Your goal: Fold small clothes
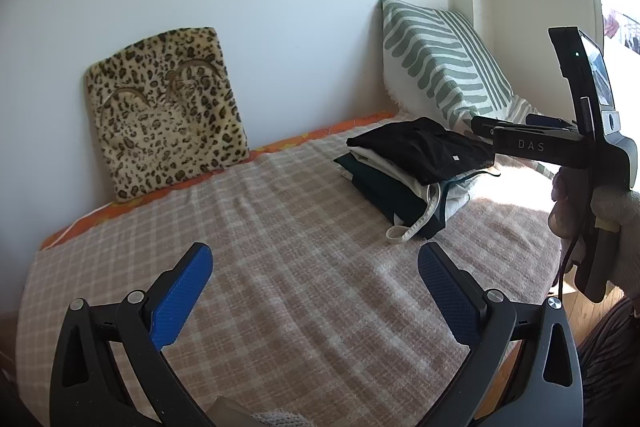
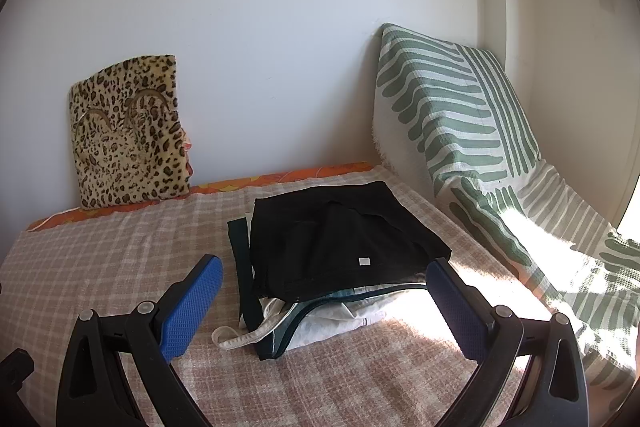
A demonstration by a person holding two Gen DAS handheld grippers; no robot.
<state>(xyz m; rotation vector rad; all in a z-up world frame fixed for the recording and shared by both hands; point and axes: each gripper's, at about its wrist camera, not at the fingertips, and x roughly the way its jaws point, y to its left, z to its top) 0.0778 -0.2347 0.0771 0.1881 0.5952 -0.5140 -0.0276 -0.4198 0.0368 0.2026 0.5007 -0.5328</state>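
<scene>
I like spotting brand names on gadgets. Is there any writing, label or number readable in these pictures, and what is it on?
"DAS": pale letters on the black body of the right gripper, seen from the left wrist view.
Small white tag on the black folded garment: too small to read.
Nothing else carries text.

Lower garments in the stack of folded clothes [image 2: 344,259] mostly hidden under the black top piece [image 2: 340,239]; only edges show, count unclear. Small white tag [image 2: 364,261] on it too small to read. Right claw [image 1: 486,131] tips hidden behind the stack in the left wrist view (spread unreadable there). Striped pillow [image 1: 436,67] lower part blocked by that claw's body. Bed [image 1: 280,227] cut off at the bottom edge. Window area blown out by sunlight.
</scene>
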